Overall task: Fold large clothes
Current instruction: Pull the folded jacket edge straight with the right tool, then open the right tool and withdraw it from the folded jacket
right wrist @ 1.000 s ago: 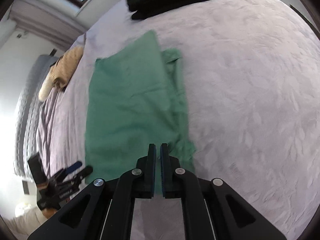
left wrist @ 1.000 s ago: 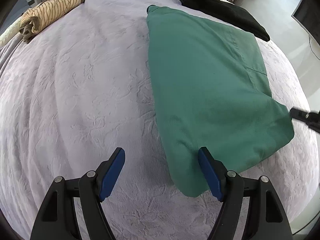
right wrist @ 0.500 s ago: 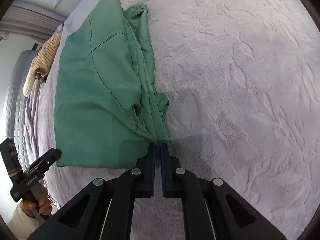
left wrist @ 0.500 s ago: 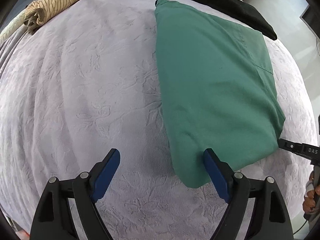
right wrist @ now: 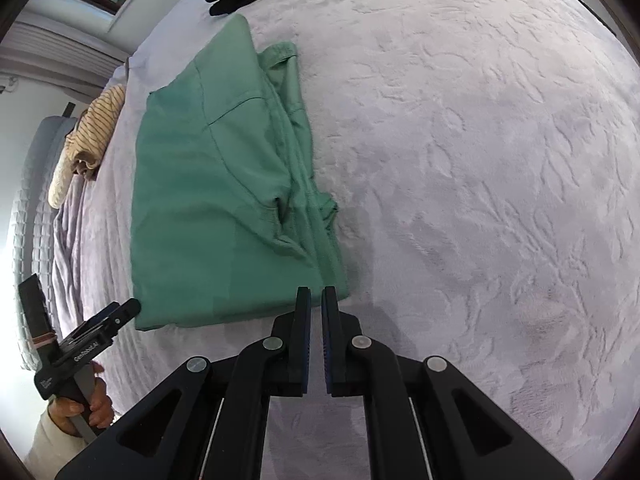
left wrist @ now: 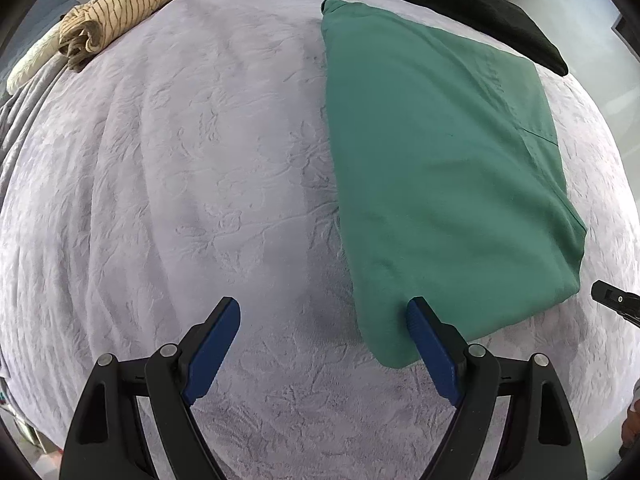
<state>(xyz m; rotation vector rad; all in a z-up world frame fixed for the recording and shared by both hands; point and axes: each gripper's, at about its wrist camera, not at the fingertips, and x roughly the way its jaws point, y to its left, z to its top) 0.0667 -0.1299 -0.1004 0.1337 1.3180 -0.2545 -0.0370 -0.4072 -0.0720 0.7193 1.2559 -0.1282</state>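
Green garment, folded into a long rectangle, lies flat on the pale textured bedspread; in the left wrist view its long axis runs from the lower centre up toward the top of the frame, with a narrow end uppermost. Left gripper stands wide open with nothing clamped, its right pad at the garment's near corner. Right gripper is closed, empty, at the cloth's lower right corner.
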